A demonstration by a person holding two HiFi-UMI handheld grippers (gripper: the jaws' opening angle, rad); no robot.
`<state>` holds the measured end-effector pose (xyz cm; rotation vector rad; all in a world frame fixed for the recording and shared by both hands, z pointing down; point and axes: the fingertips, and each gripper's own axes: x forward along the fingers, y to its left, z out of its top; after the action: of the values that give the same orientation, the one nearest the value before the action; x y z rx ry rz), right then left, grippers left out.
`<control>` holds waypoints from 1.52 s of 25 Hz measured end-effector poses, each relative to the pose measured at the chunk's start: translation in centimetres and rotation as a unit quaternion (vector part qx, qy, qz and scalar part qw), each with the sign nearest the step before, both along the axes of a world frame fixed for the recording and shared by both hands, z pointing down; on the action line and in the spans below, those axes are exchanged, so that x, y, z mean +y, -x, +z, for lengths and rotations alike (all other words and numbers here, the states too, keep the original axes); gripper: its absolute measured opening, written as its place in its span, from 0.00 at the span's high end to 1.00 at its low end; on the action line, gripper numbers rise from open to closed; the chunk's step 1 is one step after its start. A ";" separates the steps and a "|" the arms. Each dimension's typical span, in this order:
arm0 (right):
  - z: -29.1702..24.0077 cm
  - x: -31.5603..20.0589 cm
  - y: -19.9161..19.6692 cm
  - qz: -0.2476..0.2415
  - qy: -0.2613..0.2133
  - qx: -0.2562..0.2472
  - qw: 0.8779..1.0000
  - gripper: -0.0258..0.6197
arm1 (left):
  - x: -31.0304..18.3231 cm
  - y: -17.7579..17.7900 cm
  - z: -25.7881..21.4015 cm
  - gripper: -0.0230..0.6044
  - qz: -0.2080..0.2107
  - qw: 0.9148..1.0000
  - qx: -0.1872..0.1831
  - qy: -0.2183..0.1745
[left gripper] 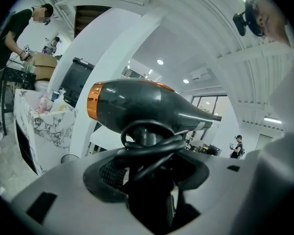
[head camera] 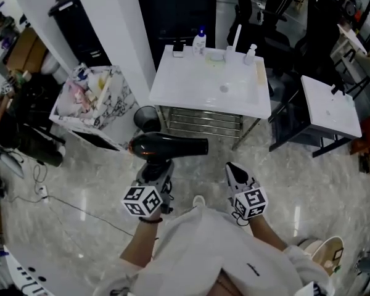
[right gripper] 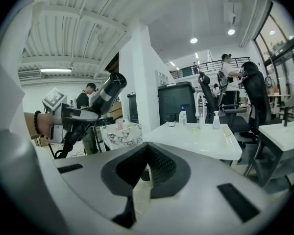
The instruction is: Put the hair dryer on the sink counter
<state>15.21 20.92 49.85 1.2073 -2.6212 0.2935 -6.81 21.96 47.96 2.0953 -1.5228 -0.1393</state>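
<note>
A black hair dryer (head camera: pixel 169 147) with an orange rear band is held level above the marble floor, nozzle pointing right. My left gripper (head camera: pixel 155 168) is shut on its handle from below. In the left gripper view the hair dryer (left gripper: pixel 147 104) fills the middle, its black cord looped round the handle between the jaws of the left gripper (left gripper: pixel 149 153). My right gripper (head camera: pixel 234 170) is beside it, shut and holding nothing. The white sink counter (head camera: pixel 191 85) stands just ahead. The right gripper view shows the sink counter (right gripper: pixel 206 141) beyond the right gripper (right gripper: pixel 147 148), with the hair dryer (right gripper: pixel 108 94) at left.
A faucet (head camera: pixel 235 39) and two pump bottles (head camera: pixel 200 42) line the counter's back edge. A marble-patterned bin (head camera: pixel 92 97) of toiletries stands at left, with a black waste bin (head camera: pixel 147 117) beside the counter's metal frame. A second white table (head camera: pixel 330 106) is at right. A cable (head camera: pixel 61 205) crosses the floor.
</note>
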 end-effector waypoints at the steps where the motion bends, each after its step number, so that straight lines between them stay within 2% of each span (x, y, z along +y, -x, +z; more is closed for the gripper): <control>1: 0.0 -1.0 -0.1 -0.004 0.001 0.000 1.000 0.93 | -1.0 -0.2 0.0 0.54 -0.002 1.000 0.000 0.001; 10: -0.2 -7.1 -1.3 -0.020 -0.001 -0.002 1.000 0.93 | -6.0 -1.2 0.2 0.54 -0.015 1.000 0.000 0.008; 18: 0.2 -9.1 -1.3 -0.021 0.003 0.002 1.000 0.93 | -8.9 -1.7 0.4 0.54 -0.002 1.000 -0.001 0.012; 25: 1.2 -12.6 -0.7 -0.008 0.008 0.017 1.000 0.93 | -13.7 -0.7 0.6 0.54 0.017 1.000 0.004 0.005; 30: 1.7 -17.8 1.4 0.011 0.010 0.015 1.000 0.93 | -19.1 1.6 1.5 0.54 0.025 1.000 0.008 0.007; 38: 0.9 -27.8 7.9 0.019 0.002 0.016 1.000 0.93 | -29.6 6.6 2.3 0.54 0.034 0.999 0.009 0.021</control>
<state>7.29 -6.90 50.73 1.2507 -2.5735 0.2831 -13.45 -7.61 50.28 2.1041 -1.4315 -0.0998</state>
